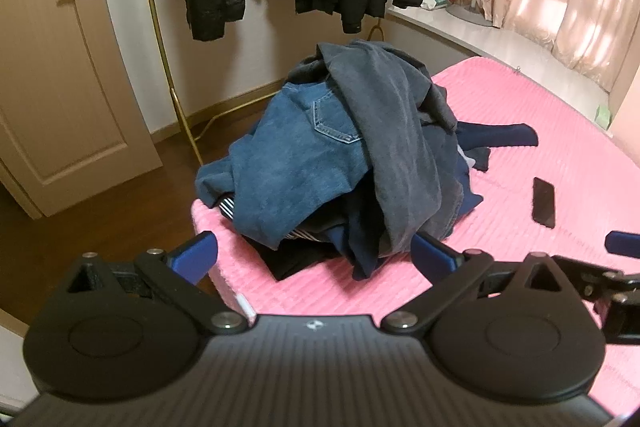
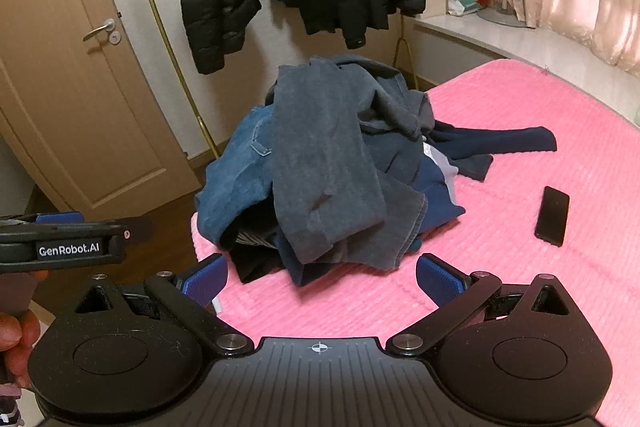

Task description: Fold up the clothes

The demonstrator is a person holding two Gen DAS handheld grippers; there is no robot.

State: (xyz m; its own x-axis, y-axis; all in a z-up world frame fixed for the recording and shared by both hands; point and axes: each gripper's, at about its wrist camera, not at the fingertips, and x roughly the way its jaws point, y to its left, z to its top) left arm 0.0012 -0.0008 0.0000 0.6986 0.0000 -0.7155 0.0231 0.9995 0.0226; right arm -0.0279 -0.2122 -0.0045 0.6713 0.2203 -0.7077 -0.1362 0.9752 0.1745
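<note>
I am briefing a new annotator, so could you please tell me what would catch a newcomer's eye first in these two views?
A tangled heap of dark clothes, with blue denim jeans under a faded grey garment, sits at the near left corner of the bright pink ribbed bedspread. A black phone lies flat to its right, apart from it. Both the left gripper and the right gripper hover open before the pile, holding nothing.

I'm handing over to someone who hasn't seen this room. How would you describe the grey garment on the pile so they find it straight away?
Start at the pink bed; a heap of dark clothes sits at its corner nearest the door. The grey garment is the topmost piece, draped from the peak down the front. Its faded charcoal colour separates it from the blue jeans beside it and the navy pieces underneath.
</note>
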